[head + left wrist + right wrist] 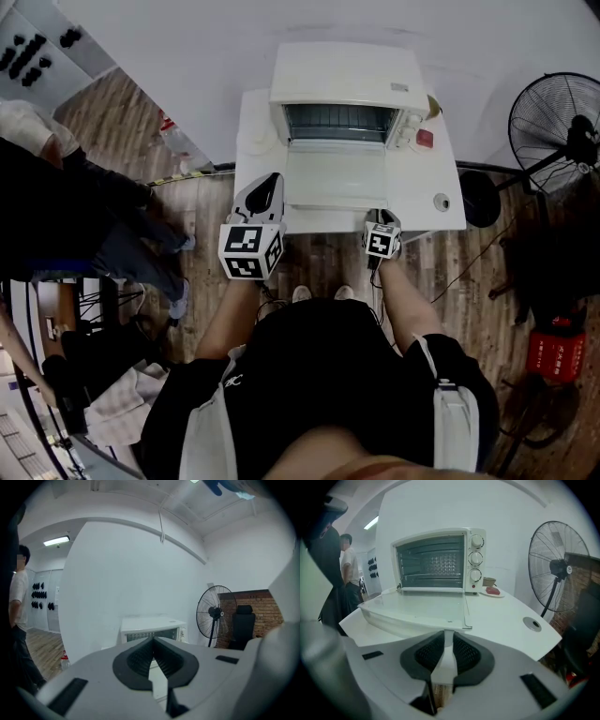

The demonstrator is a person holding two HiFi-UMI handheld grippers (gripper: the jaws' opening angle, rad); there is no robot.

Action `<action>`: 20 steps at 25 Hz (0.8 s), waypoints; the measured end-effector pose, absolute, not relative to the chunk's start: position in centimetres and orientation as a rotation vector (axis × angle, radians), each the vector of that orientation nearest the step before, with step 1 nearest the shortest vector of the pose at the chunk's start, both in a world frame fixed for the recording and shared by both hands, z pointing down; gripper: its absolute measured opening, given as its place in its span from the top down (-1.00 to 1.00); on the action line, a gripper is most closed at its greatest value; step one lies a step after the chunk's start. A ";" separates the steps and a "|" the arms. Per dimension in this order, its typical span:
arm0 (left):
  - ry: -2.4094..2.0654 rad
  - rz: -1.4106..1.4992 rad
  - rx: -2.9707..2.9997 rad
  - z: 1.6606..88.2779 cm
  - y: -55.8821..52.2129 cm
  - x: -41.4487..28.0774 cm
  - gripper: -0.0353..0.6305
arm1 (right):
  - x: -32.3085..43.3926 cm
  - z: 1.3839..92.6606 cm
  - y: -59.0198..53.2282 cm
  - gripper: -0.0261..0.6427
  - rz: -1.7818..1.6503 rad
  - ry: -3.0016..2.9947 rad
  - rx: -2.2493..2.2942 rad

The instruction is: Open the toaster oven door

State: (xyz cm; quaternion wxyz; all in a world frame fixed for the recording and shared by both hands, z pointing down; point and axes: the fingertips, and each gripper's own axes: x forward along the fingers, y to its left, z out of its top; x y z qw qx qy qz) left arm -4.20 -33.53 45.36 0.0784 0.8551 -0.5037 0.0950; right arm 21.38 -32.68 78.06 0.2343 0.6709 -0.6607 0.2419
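Observation:
The white toaster oven [342, 84] stands at the back of a white table [445, 192], its glass door [336, 173] folded down flat toward me. In the right gripper view the oven [436, 559] shows its bare rack above the lowered door [417, 606]. My right gripper [447, 637] is shut on the white door handle [446, 660] at the door's front right corner; in the head view the right gripper [382, 220] sits at the table's front edge. My left gripper [265, 192] hovers left of the door, jaws shut and empty, with the oven [150, 627] beyond its tips [153, 641].
A standing fan [558, 122] is to the right of the table, and a small plate with a red item [425, 138] lies beside the oven's knobs. A person [347, 569] stands off to the left. A round cable hole [441, 201] is in the tabletop's right side.

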 end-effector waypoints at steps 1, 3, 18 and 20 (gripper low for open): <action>-1.510 0.281 2.560 45.3 -33.4 -4.3 0.86 | 21.3 78.1 -32.6 0.72 0.663 -1.815 1.840; -1.513 0.278 2.562 45.1 -33.4 -4.4 0.86 | 21.2 78.1 -32.7 0.72 0.669 -1.816 1.851; -1.474 0.234 2.573 45.3 -33.9 -3.9 0.86 | 21.2 77.8 -29.3 0.64 0.752 -1.846 1.880; -1.458 0.233 2.572 45.7 -34.2 -3.5 0.86 | 21.1 76.2 -28.6 0.65 0.726 -1.882 1.910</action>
